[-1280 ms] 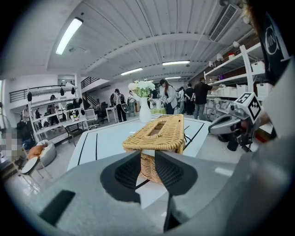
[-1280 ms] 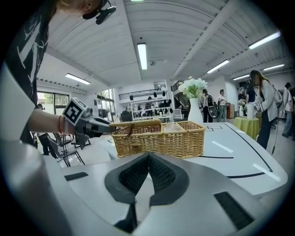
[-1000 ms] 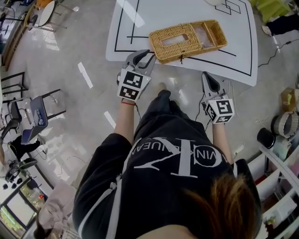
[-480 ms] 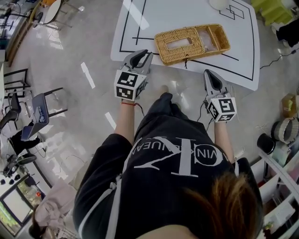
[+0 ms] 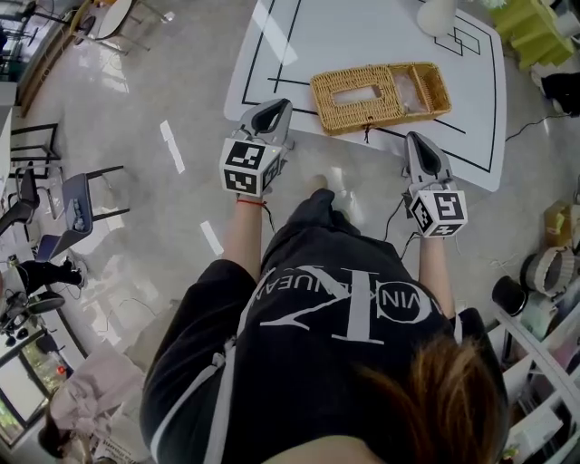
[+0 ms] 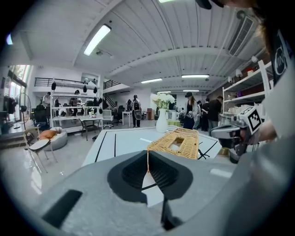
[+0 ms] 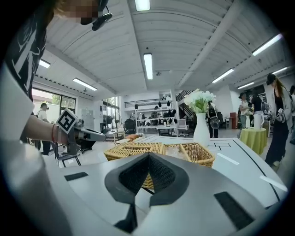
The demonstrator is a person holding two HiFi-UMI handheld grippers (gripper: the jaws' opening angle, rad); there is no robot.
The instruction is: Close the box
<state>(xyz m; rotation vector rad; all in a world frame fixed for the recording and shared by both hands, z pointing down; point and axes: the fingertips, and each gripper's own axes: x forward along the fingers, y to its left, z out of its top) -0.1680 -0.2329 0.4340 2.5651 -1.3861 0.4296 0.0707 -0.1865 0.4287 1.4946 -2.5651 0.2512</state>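
Note:
A woven wicker box (image 5: 381,95) lies on the white table (image 5: 471,136). A slotted lid covers its left part, and its right compartment stands uncovered with something pale inside. My left gripper (image 5: 276,109) hovers off the table's near edge, left of the box. Its jaws have just been closing and now meet with nothing between them (image 6: 148,154). My right gripper (image 5: 420,142) hangs by the near edge, below the box's right end, also shut and empty (image 7: 148,159). The box (image 6: 177,142) shows ahead in the left gripper view. The right gripper view also shows the box (image 7: 161,150).
A white vase (image 5: 438,14) of flowers stands at the table's far side. Black lines mark the tabletop. Chairs (image 5: 77,199) and shelving stand on the floor to the left. Several people stand in the background beyond the table.
The left jaws, apart before, have shut. Both grippers have lifted a little and stayed off the table's near edge. The box has not moved.

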